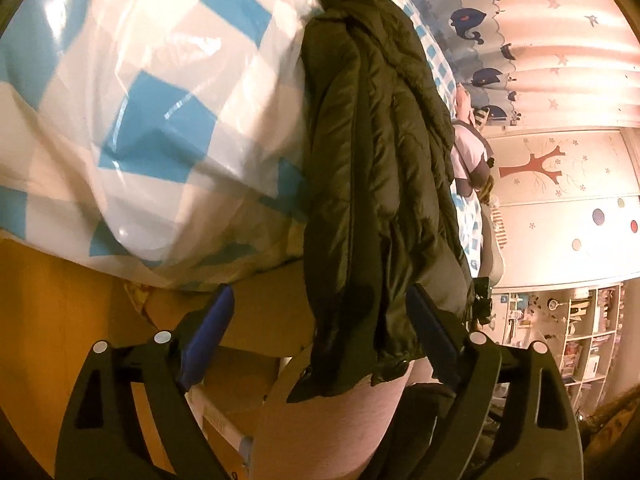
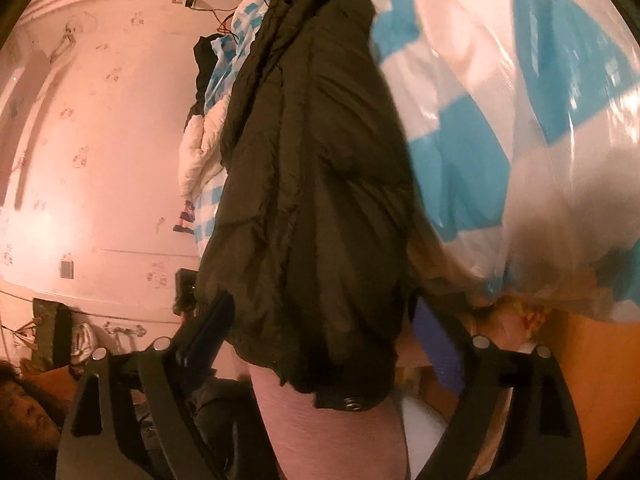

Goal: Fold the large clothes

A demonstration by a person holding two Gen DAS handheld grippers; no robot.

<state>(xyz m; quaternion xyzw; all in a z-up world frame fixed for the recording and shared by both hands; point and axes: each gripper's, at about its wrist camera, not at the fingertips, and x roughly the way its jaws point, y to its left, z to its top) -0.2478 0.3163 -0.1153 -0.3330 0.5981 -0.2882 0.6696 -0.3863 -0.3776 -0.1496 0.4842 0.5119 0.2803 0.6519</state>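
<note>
Left wrist view: the dark puffer jacket point(image 1: 376, 184) lies bunched lengthwise on the bed point(image 1: 152, 128), its hem overhanging the near edge. The left tool point(image 1: 320, 312) stands apart, fingers straddling the hem without clamping. Right wrist view: the right tool point(image 2: 320, 312) is likewise spread around the jacket's other end, where a snap fastener point(image 2: 351, 402) shows. Judged step: positioning for a grasp before a fold. Next, both tools should close on the hem. Only the left view shows the shelving point(image 1: 576, 332); only the right shows a white garment point(image 2: 200, 152).
</note>
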